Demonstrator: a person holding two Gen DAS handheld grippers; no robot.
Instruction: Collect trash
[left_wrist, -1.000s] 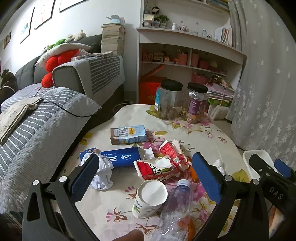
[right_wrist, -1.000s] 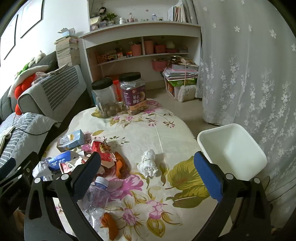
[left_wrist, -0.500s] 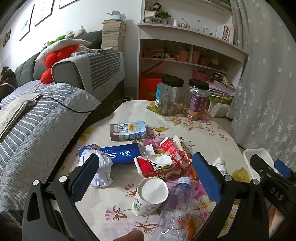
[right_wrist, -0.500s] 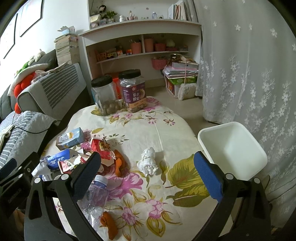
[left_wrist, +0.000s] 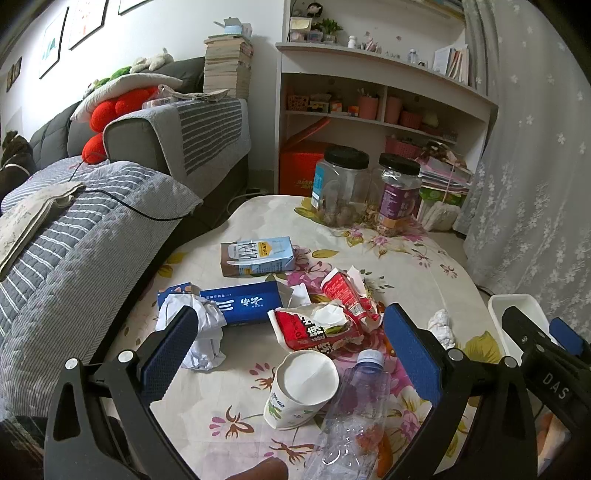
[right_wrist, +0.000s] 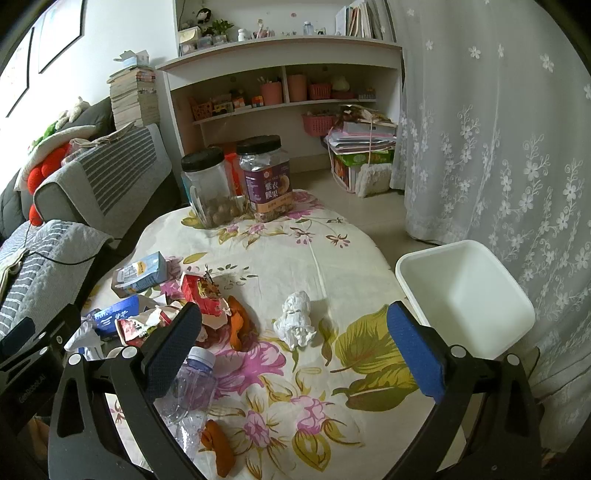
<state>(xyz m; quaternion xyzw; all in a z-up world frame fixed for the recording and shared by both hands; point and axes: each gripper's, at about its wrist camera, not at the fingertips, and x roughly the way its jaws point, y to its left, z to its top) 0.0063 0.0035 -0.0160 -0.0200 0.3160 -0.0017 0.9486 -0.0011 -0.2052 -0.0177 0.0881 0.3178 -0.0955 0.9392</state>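
Trash lies on a floral-cloth table (left_wrist: 406, 258): a paper cup (left_wrist: 303, 384) on its side, a clear plastic bottle (left_wrist: 351, 413), a red snack wrapper (left_wrist: 314, 328), a blue box (left_wrist: 243, 306), crumpled white paper (left_wrist: 199, 332) and a milk carton (left_wrist: 258, 256). My left gripper (left_wrist: 290, 325) hovers open above the cup and wrapper, holding nothing. My right gripper (right_wrist: 291, 317) is open over a crumpled tissue (right_wrist: 295, 321), apart from it. Orange peel (right_wrist: 238, 325) lies left of the tissue. A white bin (right_wrist: 461, 288) stands empty off the table's right edge.
Two black-lidded jars (right_wrist: 210, 192) (right_wrist: 267, 177) stand at the table's far end. A grey striped sofa (left_wrist: 92, 236) runs along the left side. Shelves (right_wrist: 280, 92) and a lace curtain (right_wrist: 498, 147) are behind and to the right.
Both views have drifted only slightly. Both grippers stay open, and nothing on the table has moved.
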